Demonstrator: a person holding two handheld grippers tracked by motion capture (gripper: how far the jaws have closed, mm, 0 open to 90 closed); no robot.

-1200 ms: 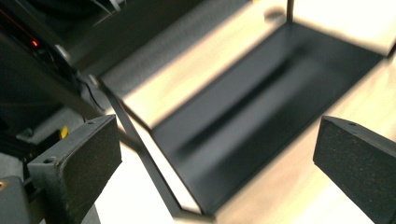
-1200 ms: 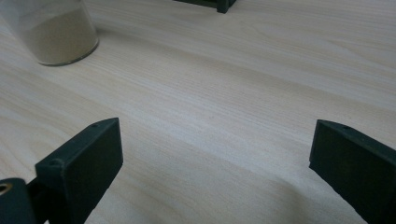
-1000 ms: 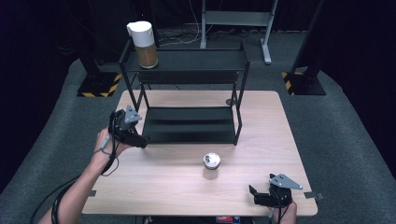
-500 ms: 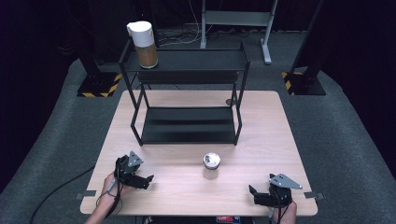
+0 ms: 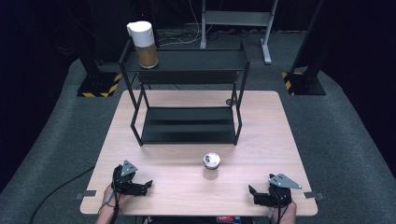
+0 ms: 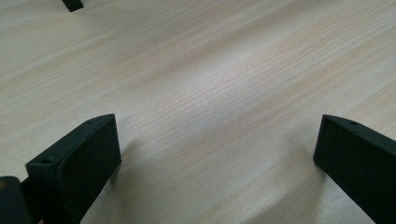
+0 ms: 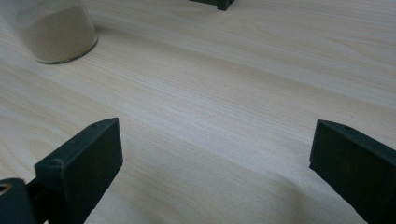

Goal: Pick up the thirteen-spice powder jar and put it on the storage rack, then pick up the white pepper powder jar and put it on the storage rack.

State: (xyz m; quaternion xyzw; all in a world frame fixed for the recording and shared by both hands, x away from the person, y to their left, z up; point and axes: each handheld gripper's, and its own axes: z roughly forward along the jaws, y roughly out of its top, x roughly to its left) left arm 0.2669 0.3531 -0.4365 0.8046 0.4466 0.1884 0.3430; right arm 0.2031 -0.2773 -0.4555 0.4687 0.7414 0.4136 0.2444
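A small glass jar point(image 5: 211, 164) with a shiny lid stands on the wooden table point(image 5: 261, 140), in front of the black two-tier rack point(image 5: 187, 126). Its sand-coloured contents show in the right gripper view point(image 7: 53, 32), at the upper left. My left gripper point(image 5: 147, 185) rests low at the table's front left, open, jaws pointing right toward the jar. In its own view the left gripper point(image 6: 217, 140) has bare wood between its jaws. My right gripper point(image 5: 253, 195) sits at the front right, open, jaws pointing left. The right gripper point(image 7: 215, 135) holds nothing.
A tall container point(image 5: 144, 39) with a white lid and brown contents stands on the left end of the rack's top shelf. A small dark disc point(image 5: 229, 101) lies on the table behind the rack. One rack foot point(image 7: 219, 3) is at the top of the right gripper view.
My left gripper has come down from beside the rack's left side to the table's front left edge, where it has stayed for the last half second. The right gripper has not moved.
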